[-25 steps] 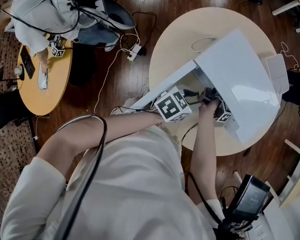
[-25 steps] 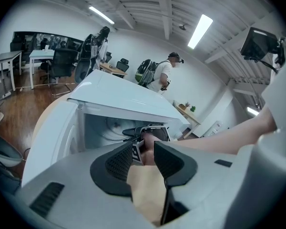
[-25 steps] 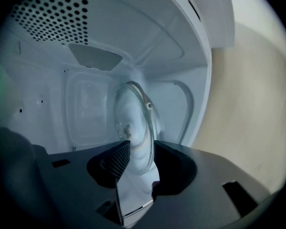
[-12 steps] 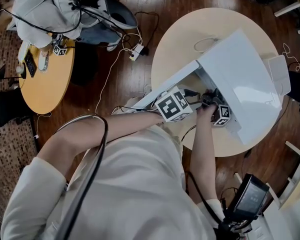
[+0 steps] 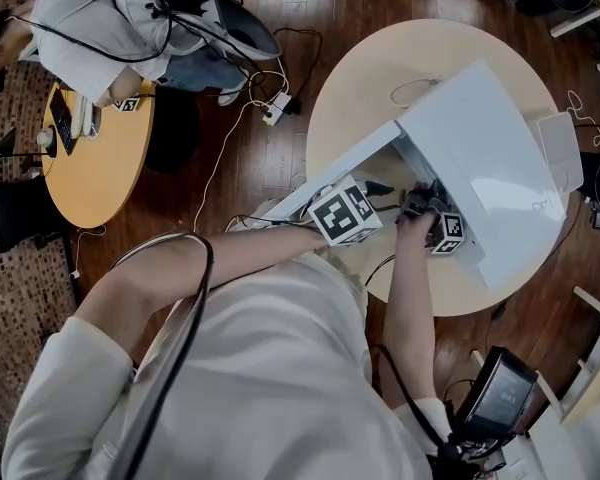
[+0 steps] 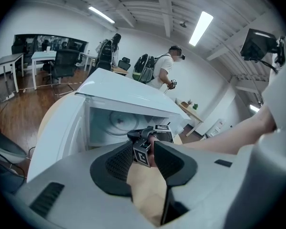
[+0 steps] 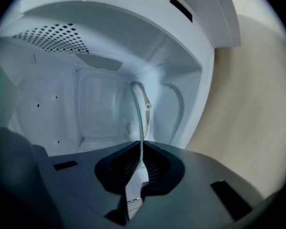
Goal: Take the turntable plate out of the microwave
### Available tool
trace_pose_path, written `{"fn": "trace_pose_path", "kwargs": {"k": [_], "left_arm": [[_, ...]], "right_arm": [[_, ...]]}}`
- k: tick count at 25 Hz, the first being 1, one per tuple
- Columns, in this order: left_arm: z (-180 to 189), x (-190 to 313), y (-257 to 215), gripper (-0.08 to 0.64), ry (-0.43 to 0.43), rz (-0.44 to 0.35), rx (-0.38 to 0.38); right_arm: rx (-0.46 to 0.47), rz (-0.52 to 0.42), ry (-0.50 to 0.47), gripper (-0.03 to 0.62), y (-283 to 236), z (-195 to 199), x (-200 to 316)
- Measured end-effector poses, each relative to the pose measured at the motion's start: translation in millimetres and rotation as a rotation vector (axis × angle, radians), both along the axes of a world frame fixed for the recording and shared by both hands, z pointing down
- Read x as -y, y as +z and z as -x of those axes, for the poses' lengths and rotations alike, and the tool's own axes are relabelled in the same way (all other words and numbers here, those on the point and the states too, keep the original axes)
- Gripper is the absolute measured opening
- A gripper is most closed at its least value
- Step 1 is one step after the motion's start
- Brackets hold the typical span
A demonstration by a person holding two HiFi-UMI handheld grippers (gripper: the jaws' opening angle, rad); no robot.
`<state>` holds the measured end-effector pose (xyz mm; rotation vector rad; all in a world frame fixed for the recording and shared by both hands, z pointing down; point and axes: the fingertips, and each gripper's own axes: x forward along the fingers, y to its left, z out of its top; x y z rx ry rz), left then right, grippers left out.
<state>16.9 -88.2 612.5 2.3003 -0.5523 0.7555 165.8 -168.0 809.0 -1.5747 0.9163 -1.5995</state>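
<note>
The right gripper [image 7: 142,161] has just clamped the rim of the turntable plate [image 7: 136,109] inside the microwave [image 5: 480,153]. The left gripper [image 6: 151,152] gapes empty.

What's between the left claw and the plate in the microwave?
The right claw, in the left gripper view; it has just been closing on the plate.

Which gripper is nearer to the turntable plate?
Right. The right gripper is inside the microwave, its jaws having just been closing onto the turntable plate at its rim. The left gripper sits outside the opening, jaws apart and empty.
</note>
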Motion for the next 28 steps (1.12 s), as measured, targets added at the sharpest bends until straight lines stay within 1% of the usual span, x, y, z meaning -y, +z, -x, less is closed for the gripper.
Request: {"fn": "trace_pose_path", "kwargs": {"k": [5,12,18,28], "left_arm": [[5,-1,1,0.144,-0.01,0.002,0.007],[5,1,0,0.144,-0.02,0.002,0.012],[-3,0,7,0.144,-0.015,0.001,0.019],[-5,1,9,0.144,-0.008,0.003,0.022]], "right_arm": [[0.012,-0.012,-0.015,0.016,0,-1,-1],[0.028,-0.004,-0.028,0.012,-2,3,-7],[0.062,-0.024,-0.032,0.009,3,5,-13],[0.073,-0.032,-0.053,0.009,2,14,-17]]}}
